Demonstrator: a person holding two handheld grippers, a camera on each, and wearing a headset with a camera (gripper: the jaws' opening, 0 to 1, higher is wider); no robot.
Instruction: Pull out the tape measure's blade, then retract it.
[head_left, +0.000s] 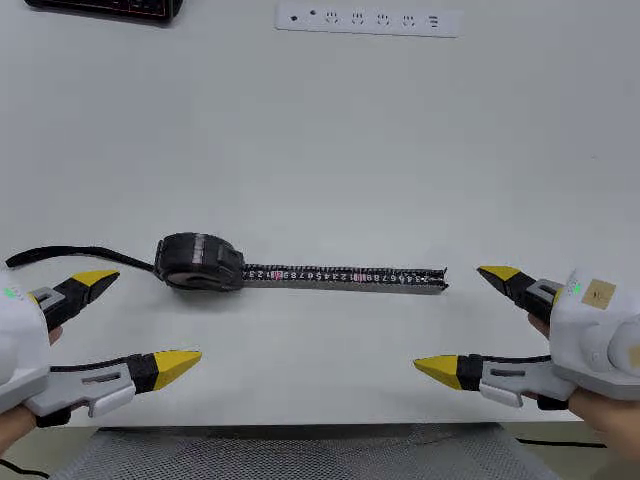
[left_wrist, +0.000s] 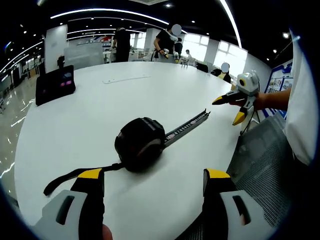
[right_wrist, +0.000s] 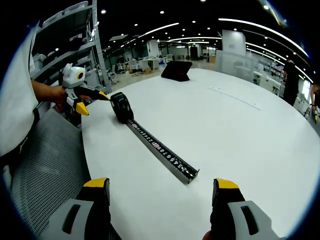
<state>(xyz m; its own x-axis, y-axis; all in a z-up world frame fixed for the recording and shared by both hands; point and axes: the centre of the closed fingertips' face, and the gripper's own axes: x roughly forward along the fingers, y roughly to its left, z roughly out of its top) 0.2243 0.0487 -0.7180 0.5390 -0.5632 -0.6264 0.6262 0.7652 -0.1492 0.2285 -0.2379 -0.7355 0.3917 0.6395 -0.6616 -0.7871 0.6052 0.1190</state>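
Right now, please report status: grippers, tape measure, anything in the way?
Left gripper open, right gripper open, both off the tape. Tape measure flat on table, blade out, unheld. Black strap trails toward the left gripper's side.

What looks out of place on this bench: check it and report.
Nothing is damaged or spilled. One oddity: the blade lies pulled out of the case, flat on the table, unheld. The left gripper and right gripper are both open and clear of it.
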